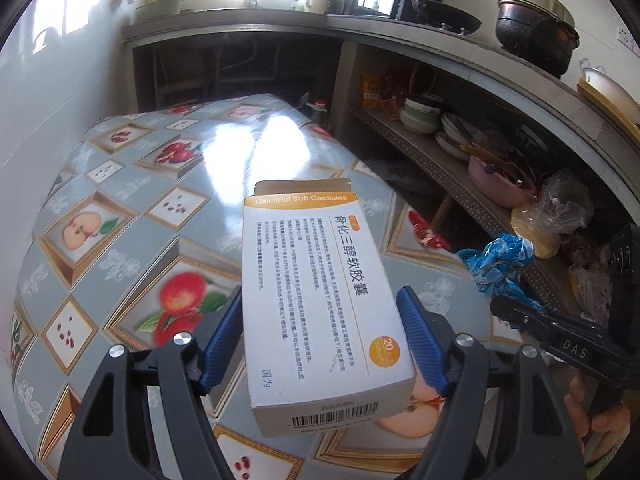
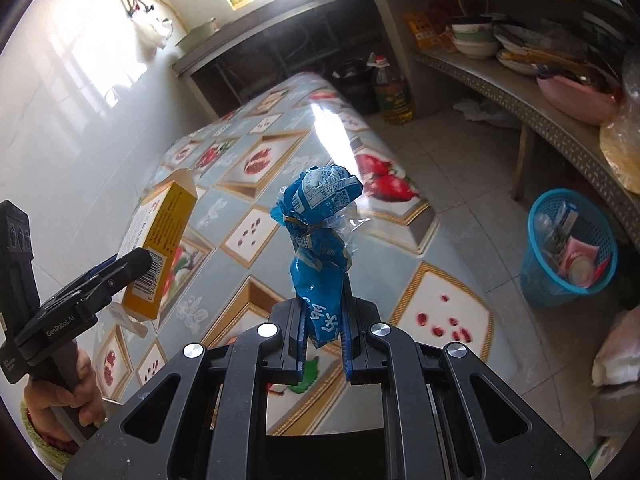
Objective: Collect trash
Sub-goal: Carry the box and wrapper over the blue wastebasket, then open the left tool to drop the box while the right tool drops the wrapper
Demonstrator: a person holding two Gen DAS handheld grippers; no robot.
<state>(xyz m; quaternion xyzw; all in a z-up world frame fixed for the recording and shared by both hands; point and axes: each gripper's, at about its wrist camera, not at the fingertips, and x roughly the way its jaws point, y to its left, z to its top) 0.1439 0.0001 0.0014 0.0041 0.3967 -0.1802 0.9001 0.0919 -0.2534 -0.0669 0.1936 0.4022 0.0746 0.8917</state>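
My left gripper is shut on a white and orange medicine box, its blue pads pressing both long sides, and the box hangs above the table with its far flap open. The same box shows at the left of the right wrist view, held by the left gripper. My right gripper is shut on a crumpled blue plastic wrapper that stands up from its jaws. That wrapper also appears at the right of the left wrist view. A blue mesh trash basket with several items stands on the floor at right.
The table wears a glossy fruit-print cover. A tiled wall runs along its left. A low shelf at the right holds bowls, plates and a pink basin. An oil bottle stands on the floor beyond the table. A hand grips the left handle.
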